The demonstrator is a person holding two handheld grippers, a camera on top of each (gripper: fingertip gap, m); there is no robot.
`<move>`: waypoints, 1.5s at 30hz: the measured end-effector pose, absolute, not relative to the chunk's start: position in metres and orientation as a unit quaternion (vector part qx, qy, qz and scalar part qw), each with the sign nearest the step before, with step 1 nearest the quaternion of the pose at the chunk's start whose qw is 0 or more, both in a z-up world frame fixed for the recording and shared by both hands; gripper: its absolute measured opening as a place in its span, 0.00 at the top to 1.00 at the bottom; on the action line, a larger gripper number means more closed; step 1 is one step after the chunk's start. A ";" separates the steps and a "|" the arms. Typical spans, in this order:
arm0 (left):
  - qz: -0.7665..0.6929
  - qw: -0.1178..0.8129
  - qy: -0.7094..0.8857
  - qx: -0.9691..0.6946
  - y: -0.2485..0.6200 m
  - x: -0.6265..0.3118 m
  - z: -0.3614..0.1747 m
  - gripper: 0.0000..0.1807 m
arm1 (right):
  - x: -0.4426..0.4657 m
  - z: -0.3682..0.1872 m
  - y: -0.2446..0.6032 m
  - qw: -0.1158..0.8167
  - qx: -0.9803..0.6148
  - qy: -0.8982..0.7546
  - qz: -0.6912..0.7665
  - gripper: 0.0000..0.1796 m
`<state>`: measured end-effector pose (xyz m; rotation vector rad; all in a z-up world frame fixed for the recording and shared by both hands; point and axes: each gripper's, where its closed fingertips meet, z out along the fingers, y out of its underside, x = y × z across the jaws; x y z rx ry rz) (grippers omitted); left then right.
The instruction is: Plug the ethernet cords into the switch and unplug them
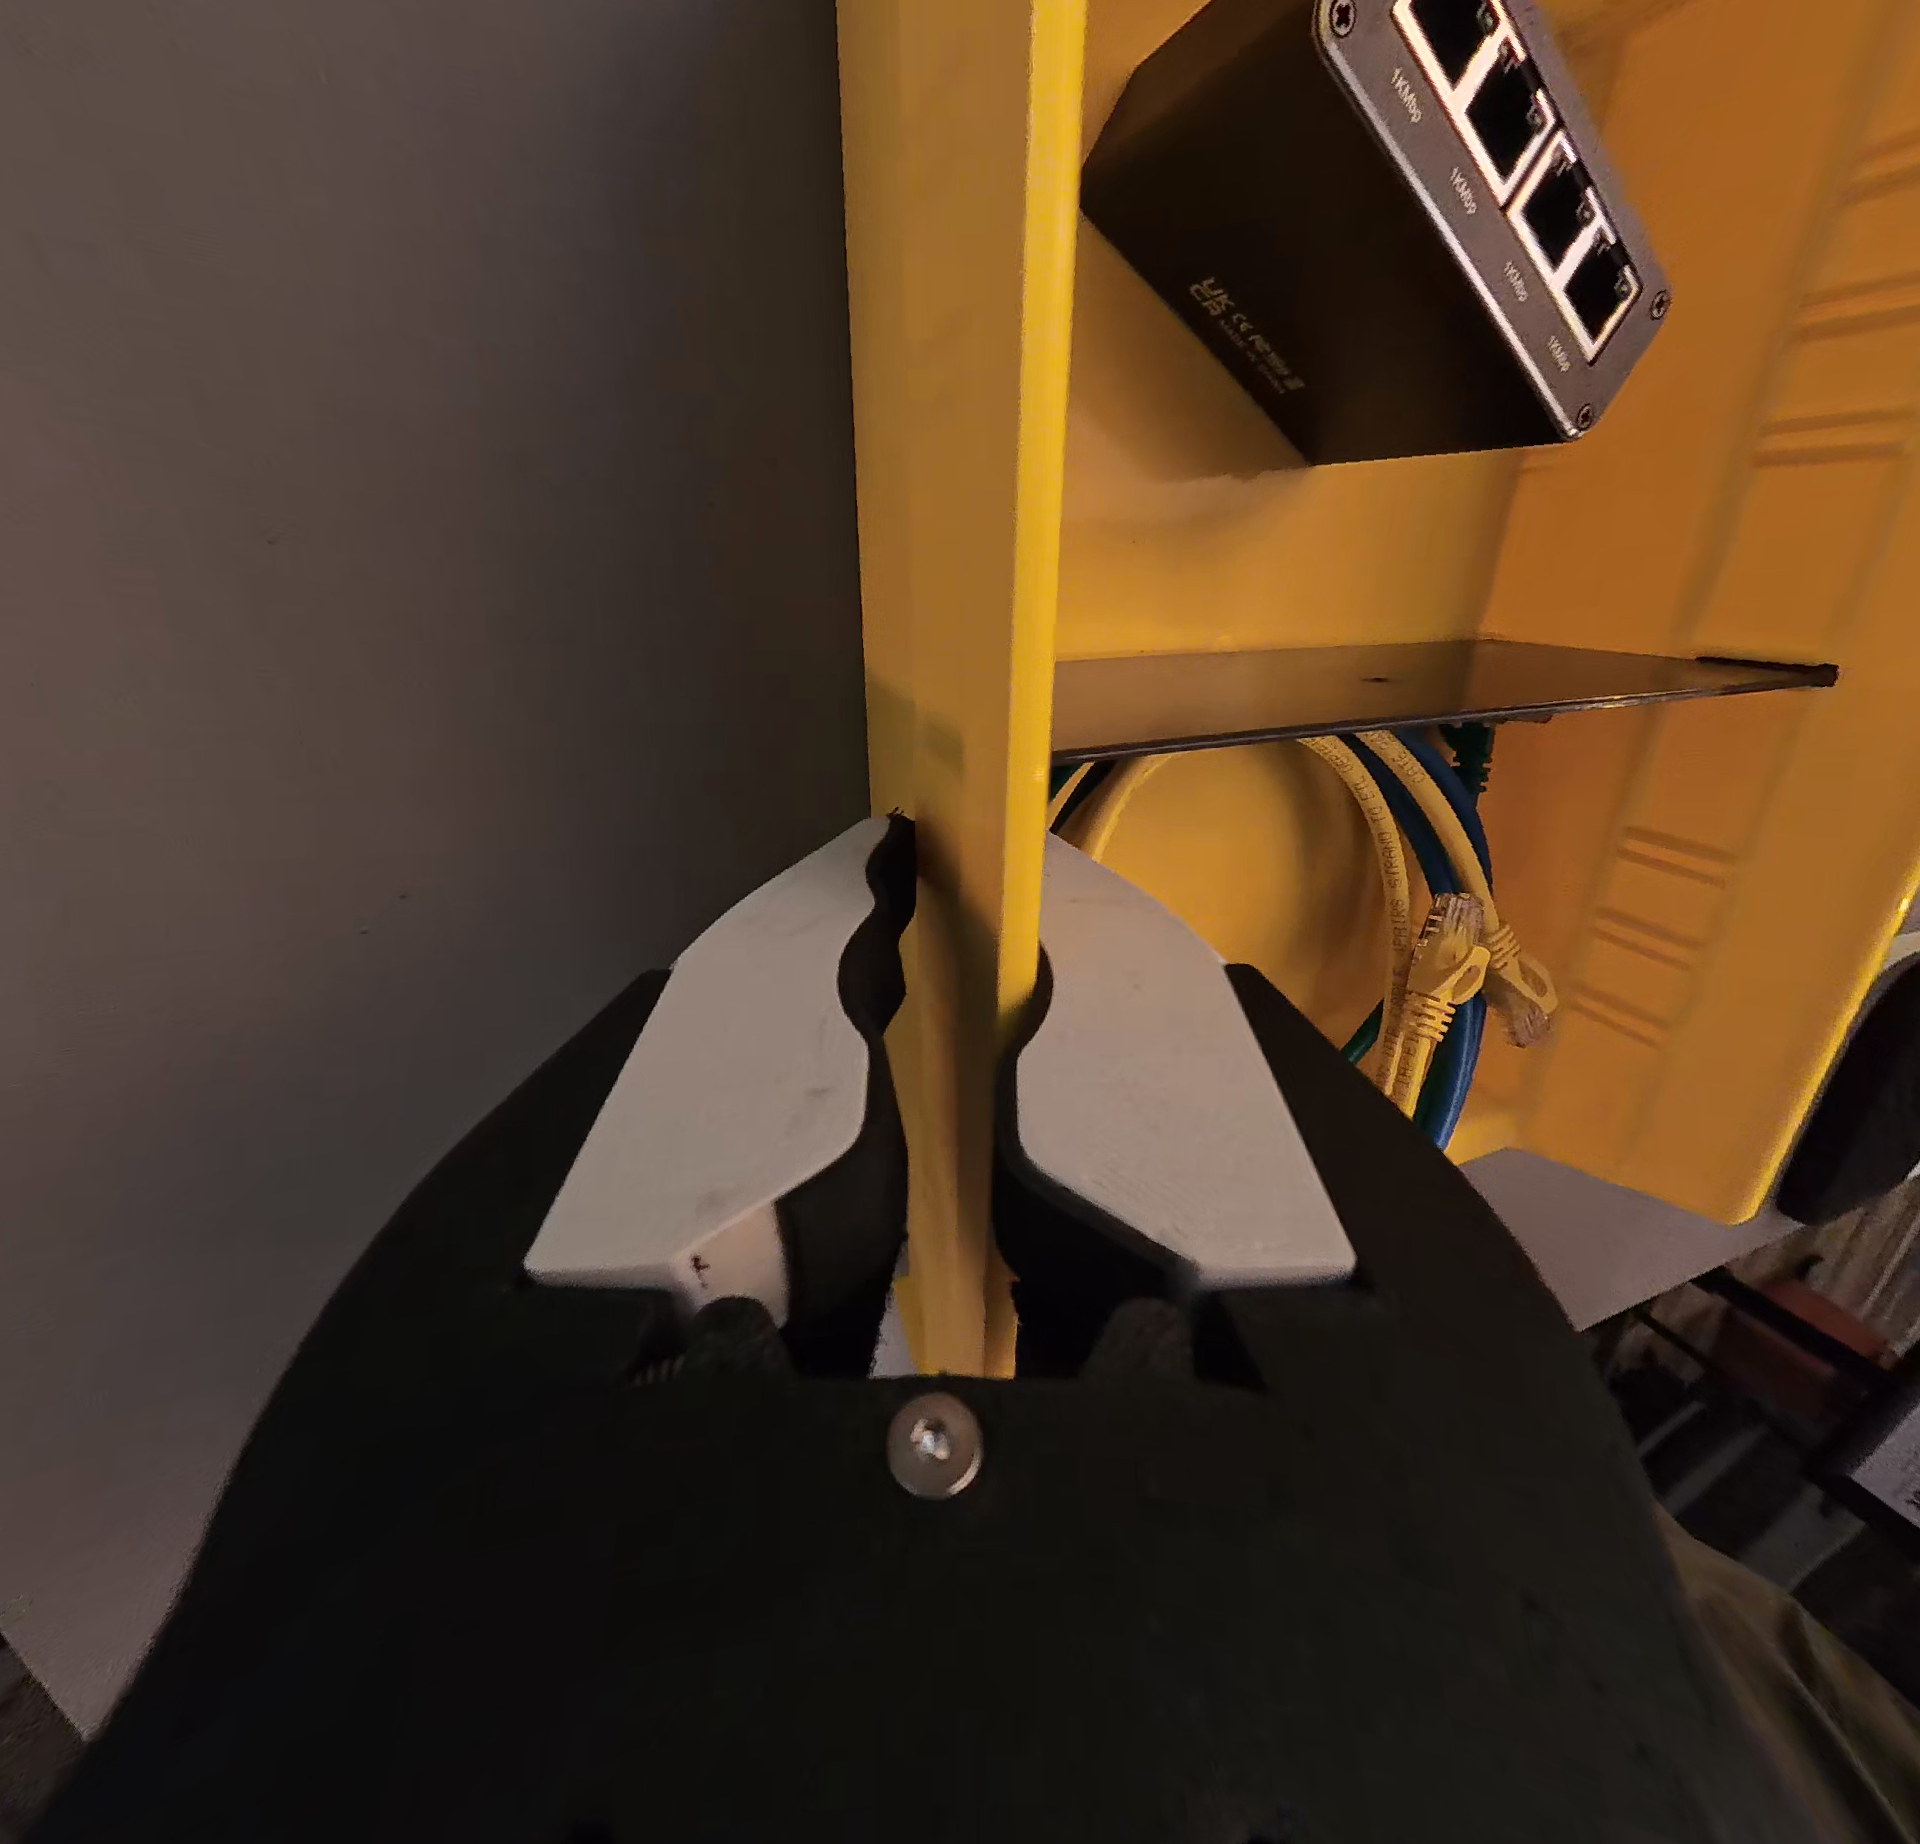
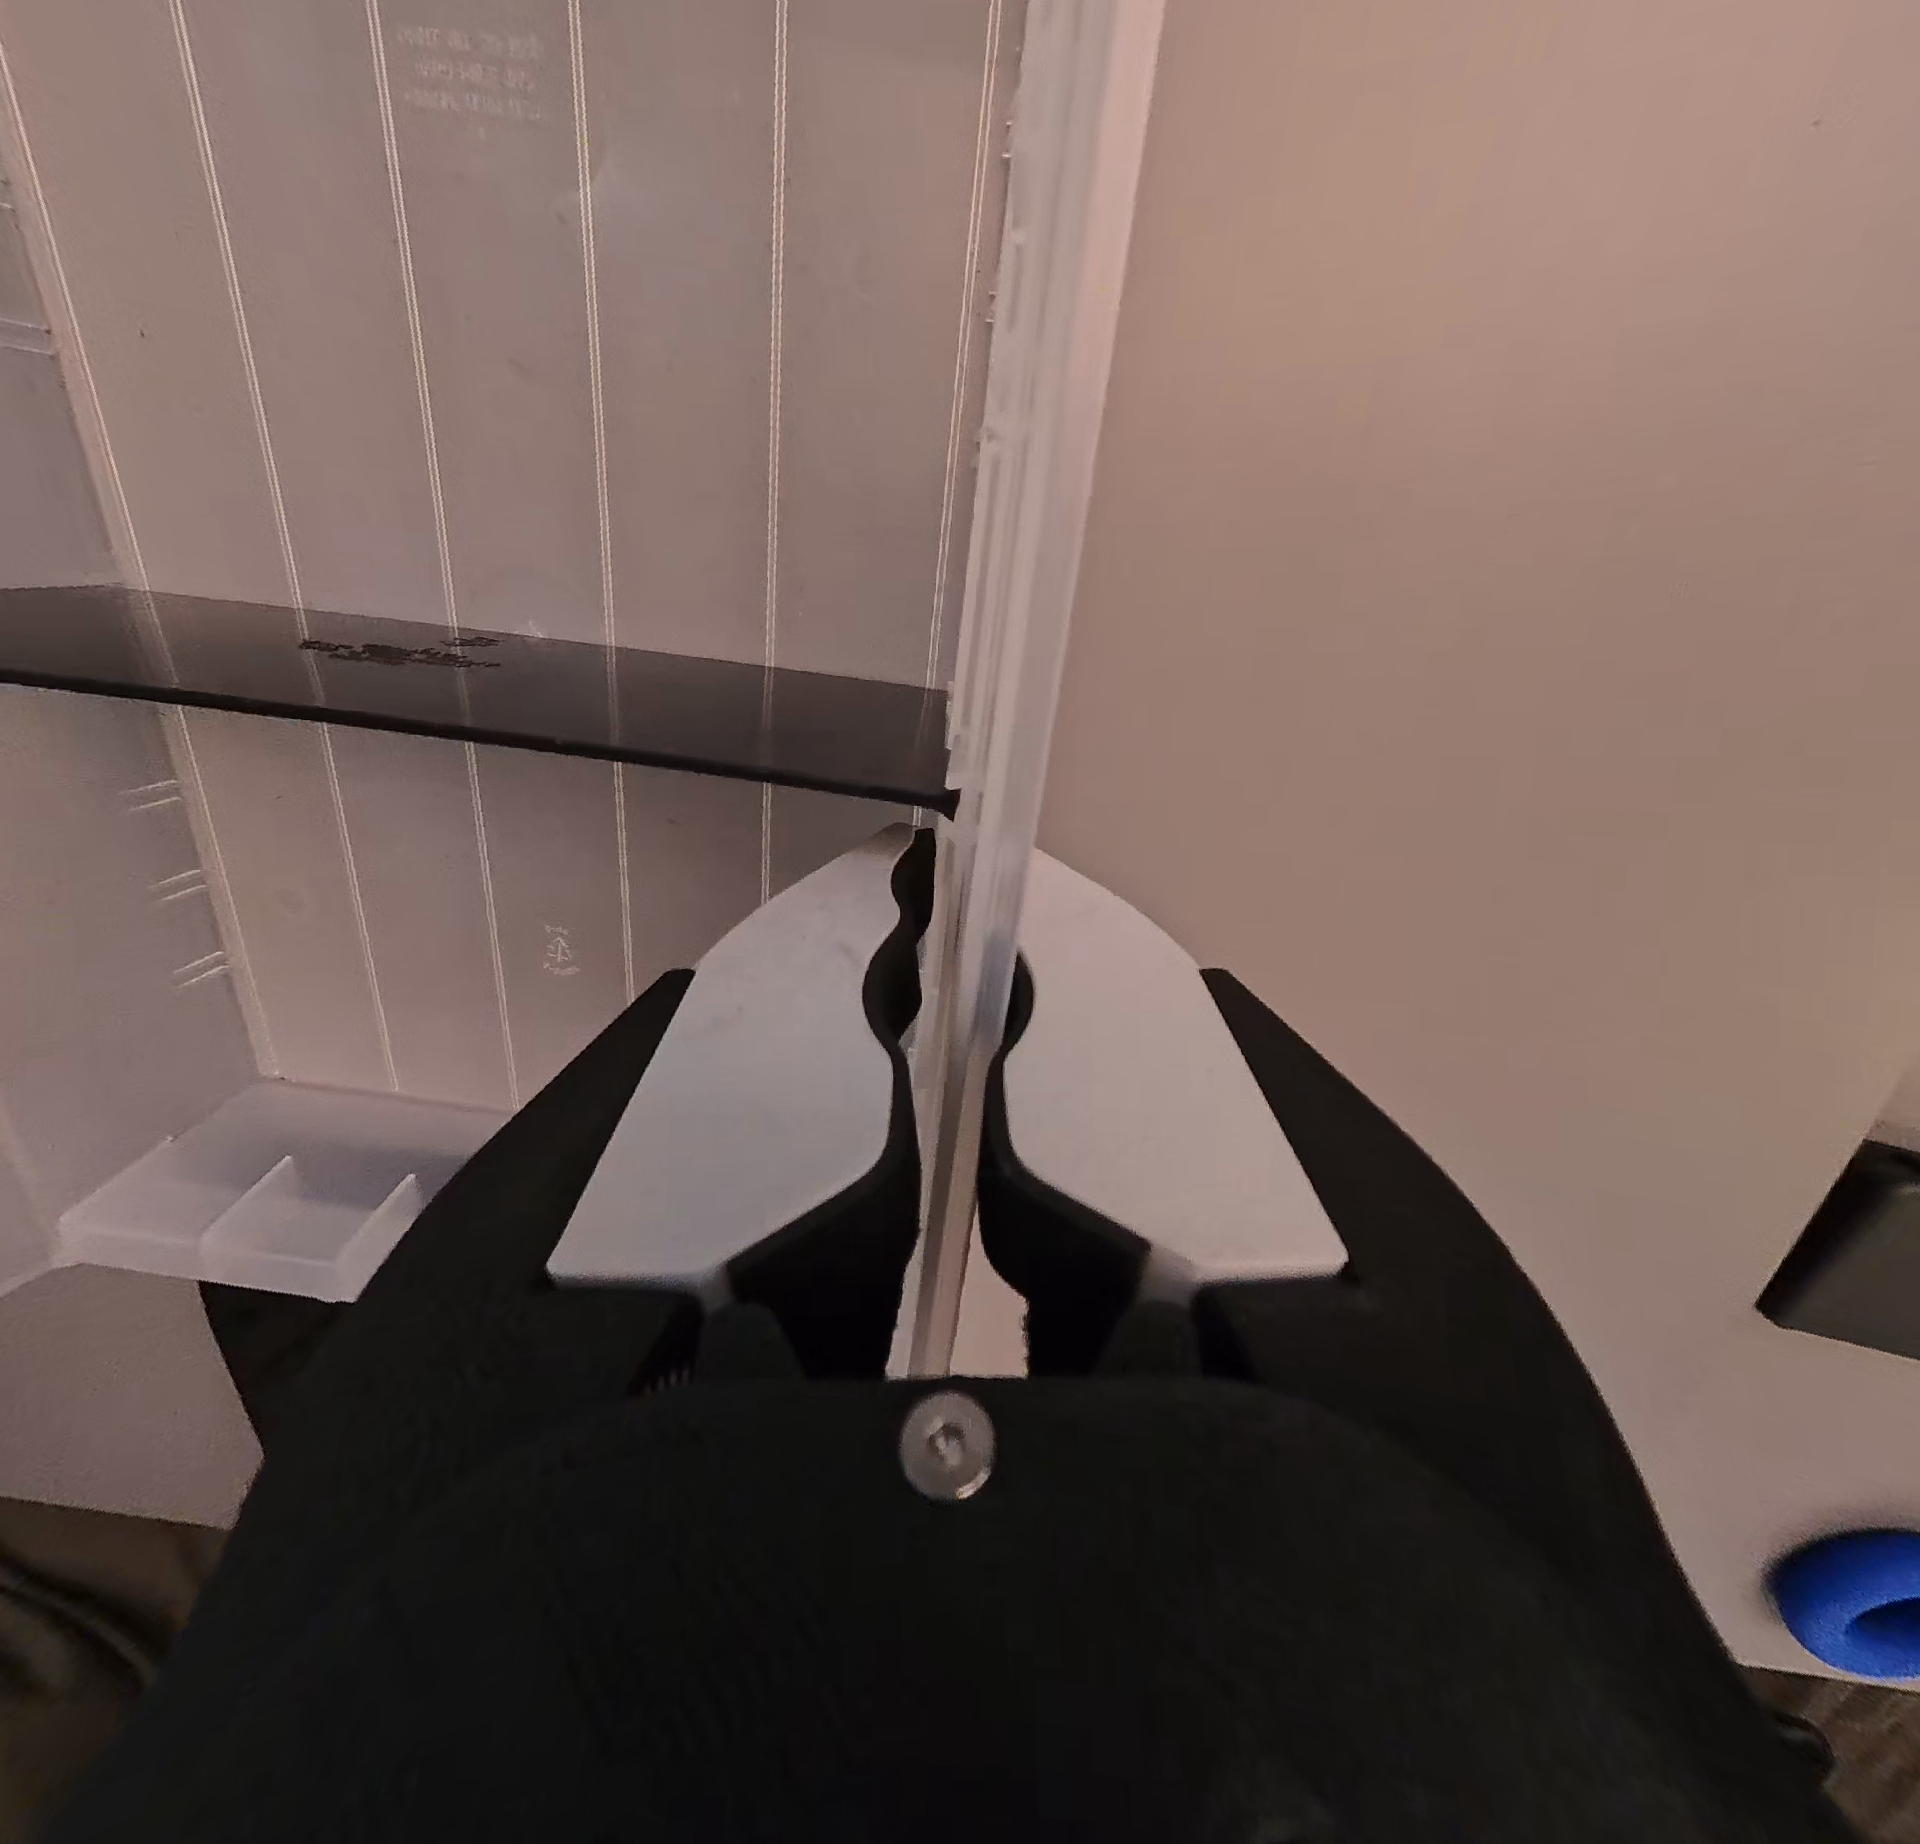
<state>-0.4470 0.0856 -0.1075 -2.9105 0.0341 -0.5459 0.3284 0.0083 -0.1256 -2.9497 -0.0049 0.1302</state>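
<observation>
In the left wrist view, my left gripper [image 1: 971,849] is shut on the side wall [image 1: 935,444] of a yellow bin. Inside the bin, at the upper right, lies the dark grey switch [image 1: 1351,236] with a row of several empty ports [image 1: 1507,132]. A black divider [image 1: 1403,688] crosses the bin. Below it lie coiled yellow and blue ethernet cords [image 1: 1434,963], their plugs loose. In the right wrist view, my right gripper [image 2: 961,859] is shut on the side wall [image 2: 1049,444] of a clear plastic bin. No cord or switch shows in that view.
The clear bin has a ribbed bottom [image 2: 520,340] and a black divider [image 2: 468,672] across it. A blue foam roll [image 2: 1860,1607] and a dark rectangular object [image 2: 1860,1285] sit at the right on the white table. A plain grey surface [image 1: 416,547] lies left of the yellow bin. There is about 80 centimeters between the tips of the two grippers.
</observation>
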 end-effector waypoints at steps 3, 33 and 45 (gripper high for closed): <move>-0.198 0.093 0.003 -0.976 0.086 -0.447 -0.106 0.91 | 0.326 -0.126 0.010 0.098 -0.994 -0.009 0.043 0.96; -0.041 0.315 0.249 -0.915 0.169 -0.360 -0.056 0.51 | 0.253 0.081 0.055 0.584 -0.807 -0.070 0.062 0.71; 0.026 0.366 0.341 -0.865 0.171 -0.365 -0.037 0.51 | 0.216 0.093 0.073 0.614 -0.774 -0.144 0.055 0.72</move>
